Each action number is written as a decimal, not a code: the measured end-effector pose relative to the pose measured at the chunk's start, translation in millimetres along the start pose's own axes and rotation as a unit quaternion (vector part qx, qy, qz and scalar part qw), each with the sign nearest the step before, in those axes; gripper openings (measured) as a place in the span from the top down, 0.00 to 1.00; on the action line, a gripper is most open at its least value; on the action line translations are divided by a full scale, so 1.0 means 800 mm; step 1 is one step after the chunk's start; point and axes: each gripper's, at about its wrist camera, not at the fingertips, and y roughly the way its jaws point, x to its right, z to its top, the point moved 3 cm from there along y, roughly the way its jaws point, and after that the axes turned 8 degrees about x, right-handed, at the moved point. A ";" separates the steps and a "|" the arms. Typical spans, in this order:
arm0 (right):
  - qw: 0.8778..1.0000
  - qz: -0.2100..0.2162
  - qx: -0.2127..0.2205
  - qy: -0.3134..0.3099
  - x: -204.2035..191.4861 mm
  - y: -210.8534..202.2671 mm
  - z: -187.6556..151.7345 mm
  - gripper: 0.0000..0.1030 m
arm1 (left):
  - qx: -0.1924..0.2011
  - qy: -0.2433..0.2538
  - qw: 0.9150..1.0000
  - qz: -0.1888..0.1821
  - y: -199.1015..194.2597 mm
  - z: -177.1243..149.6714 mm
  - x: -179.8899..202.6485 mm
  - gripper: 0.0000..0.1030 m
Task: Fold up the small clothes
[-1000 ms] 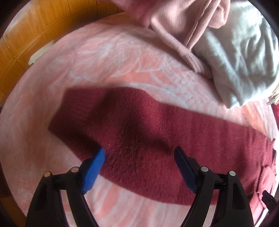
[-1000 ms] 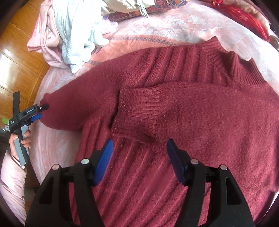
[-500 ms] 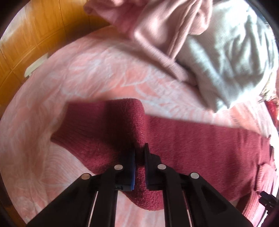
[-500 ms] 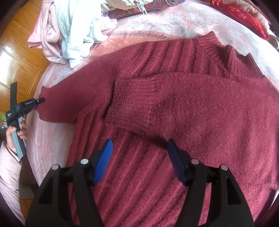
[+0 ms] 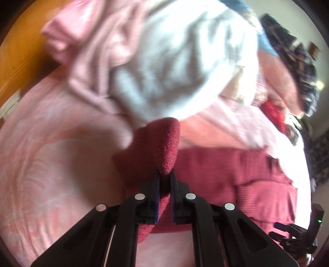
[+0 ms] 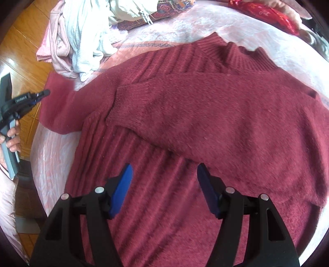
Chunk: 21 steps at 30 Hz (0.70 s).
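Pink patterned bedding [image 6: 205,26] covers the bed I'm working over, with orange wooden floor [image 6: 18,47] showing past its left edge. One maroon sweater [image 6: 205,115] lies spread on it, neck toward the far side, with one sleeve already folded across the chest [image 6: 185,106] and the other sleeve [image 5: 162,147] out to the left. My left gripper [image 5: 165,180] is clamped on that outstretched sleeve near its cuff, jaws almost together with a fold of knit pinched between them, and the cloth stands up in a peak above the fingers. From the right wrist camera I see the same tool from outside, at the far left edge, held in a bare hand [image 6: 12,135] by its grey handle, nose pointing at the sleeve end. My right gripper [image 6: 163,184] hangs over the ribbed lower body of the sweater, jaws wide apart, blue pads [image 6: 121,189] on either side, gripping nothing. The left view is blurred; it alone shows the pinch up close. Only the right view shows the collar and the folded sleeve. Both views show the pile at the far side: a pink garment [image 5: 88,53] and a white one [image 5: 174,67]; the right view adds a cream zippered piece [image 6: 131,10].
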 end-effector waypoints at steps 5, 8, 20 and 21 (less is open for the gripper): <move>1.000 0.001 0.011 0.010 0.025 -0.022 -0.015 0.37 | -0.003 0.017 0.998 -0.053 0.003 -0.006 0.087 0.92; 1.000 -0.002 0.016 0.017 0.044 -0.035 -0.027 0.37 | -0.013 0.027 0.996 -0.080 0.008 -0.017 0.135 0.92; 0.998 -0.002 0.030 0.049 0.112 -0.063 -0.058 0.36 | -0.076 0.086 0.984 -0.138 0.051 -0.102 0.307 0.92; 0.998 -0.004 0.030 0.052 0.117 -0.063 -0.060 0.35 | -0.081 0.093 0.983 -0.137 0.055 -0.108 0.316 0.92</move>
